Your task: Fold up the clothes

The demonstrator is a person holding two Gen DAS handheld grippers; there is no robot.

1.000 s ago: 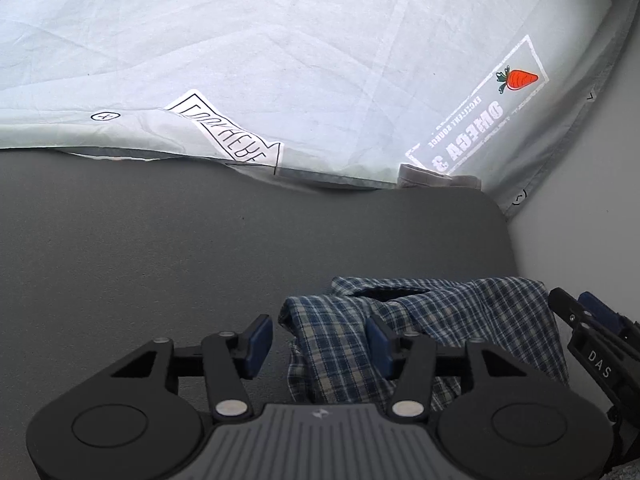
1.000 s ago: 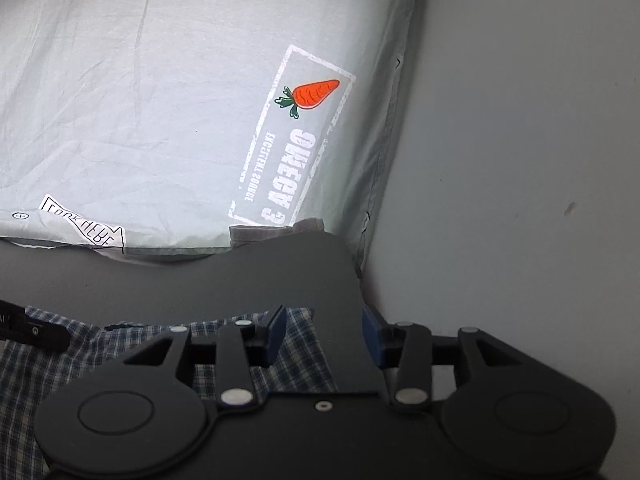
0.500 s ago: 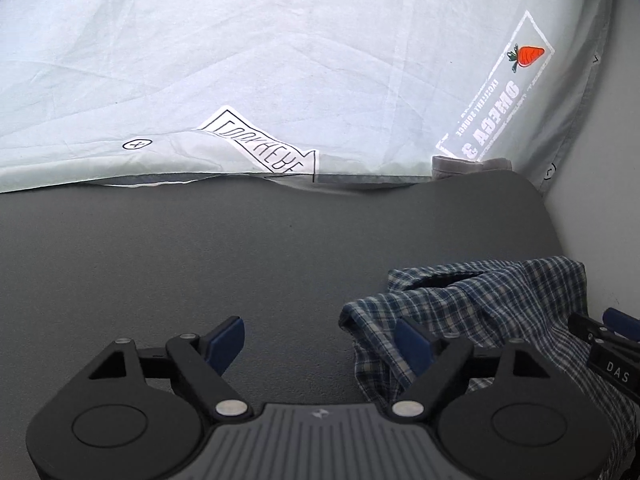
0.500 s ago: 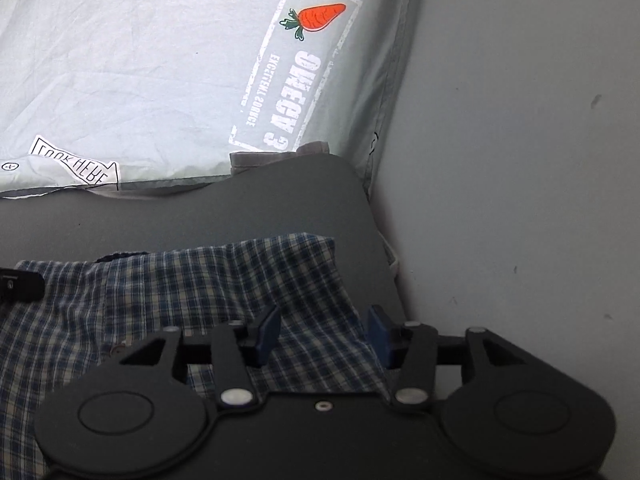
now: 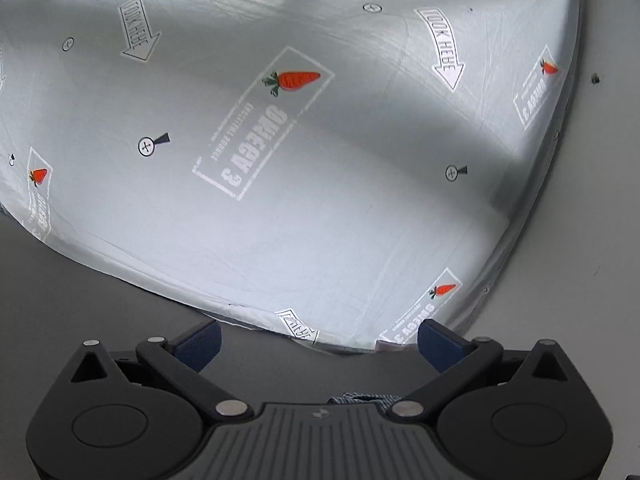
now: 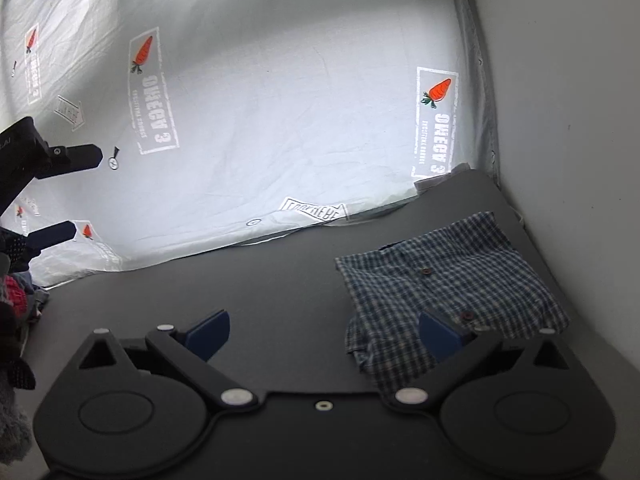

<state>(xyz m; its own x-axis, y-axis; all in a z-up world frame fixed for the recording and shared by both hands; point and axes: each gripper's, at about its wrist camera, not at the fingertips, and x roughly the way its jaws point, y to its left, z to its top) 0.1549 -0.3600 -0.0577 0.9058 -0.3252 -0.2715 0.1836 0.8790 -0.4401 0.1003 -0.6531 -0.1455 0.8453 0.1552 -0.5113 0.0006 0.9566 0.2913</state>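
A folded blue-and-white plaid shirt (image 6: 448,284) lies on the dark grey mat (image 6: 240,292) near its right edge, buttons up. My right gripper (image 6: 324,332) is open and empty above the mat; its right finger hangs over the shirt's left part. My left gripper (image 5: 320,344) is open and empty, raised and aimed at the bed sheet; only a sliver of the plaid shirt (image 5: 360,398) shows behind its body. The left gripper's fingers (image 6: 68,160) also show at the left edge of the right wrist view.
A pale sheet printed with carrots and arrows (image 5: 320,160) spreads beyond the mat's far edge. A white wall (image 6: 580,120) stands close on the right. A pile of other clothes (image 6: 16,300) sits at the mat's left edge.
Both grippers let go of the plaid shirt, opened wide and lifted back from it. The left gripper tilted up toward the sheet. The shirt now lies folded on the mat.
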